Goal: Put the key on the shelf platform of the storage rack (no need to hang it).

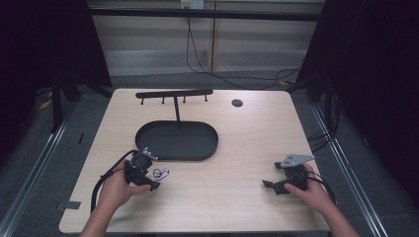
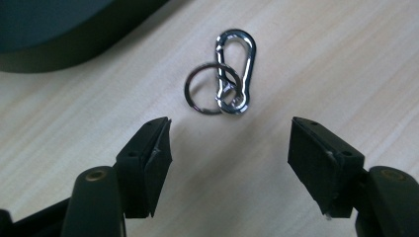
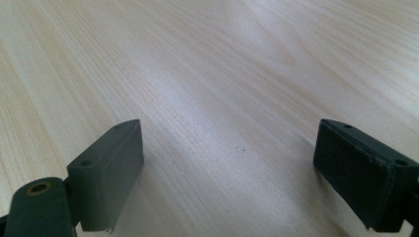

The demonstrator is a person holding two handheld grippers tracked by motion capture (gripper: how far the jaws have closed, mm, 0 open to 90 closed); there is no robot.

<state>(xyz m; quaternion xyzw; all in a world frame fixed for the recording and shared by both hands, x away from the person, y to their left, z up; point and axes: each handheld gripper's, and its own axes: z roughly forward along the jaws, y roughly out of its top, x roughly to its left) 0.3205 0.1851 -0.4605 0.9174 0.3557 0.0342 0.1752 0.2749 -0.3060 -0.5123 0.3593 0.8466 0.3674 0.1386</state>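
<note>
- Hovering just short of a silver carabiner clip (image 2: 236, 71), the left gripper (image 2: 230, 148) has its jaws spread apart with nothing between them, only bare tabletop.
- That carabiner has a thin key ring (image 2: 213, 89) looped through its lower end; both lie flat on the wood, touching each other, a bit ahead of the jaw tips in the left gripper view.
- From the high view, the carabiner and ring (image 1: 161, 173) sit on the near-left part of the light wooden table (image 1: 247, 133), just beside the left gripper (image 1: 143, 170) and just in front of the near rim of the black oval tray (image 1: 197, 153).
- Pretty sure the clip isn't touching the tray, there's a strip of bare wood between them.
- A corner of the same dark tray (image 2: 59, 34) shows at the top left of the left gripper view.
- The tray has a thin post rising from its back, topped with a black crossbar with small pegs (image 1: 174, 94).
- Over on the near right, the right gripper (image 1: 276, 185) sits low by the table, well apart from the clip.
- Its jaws are wide open too, empty, with plain wood grain (image 3: 222, 74) between them.
- Small dark round disc (image 1: 237, 102) near the far edge of the table, way off from everything else.
</note>
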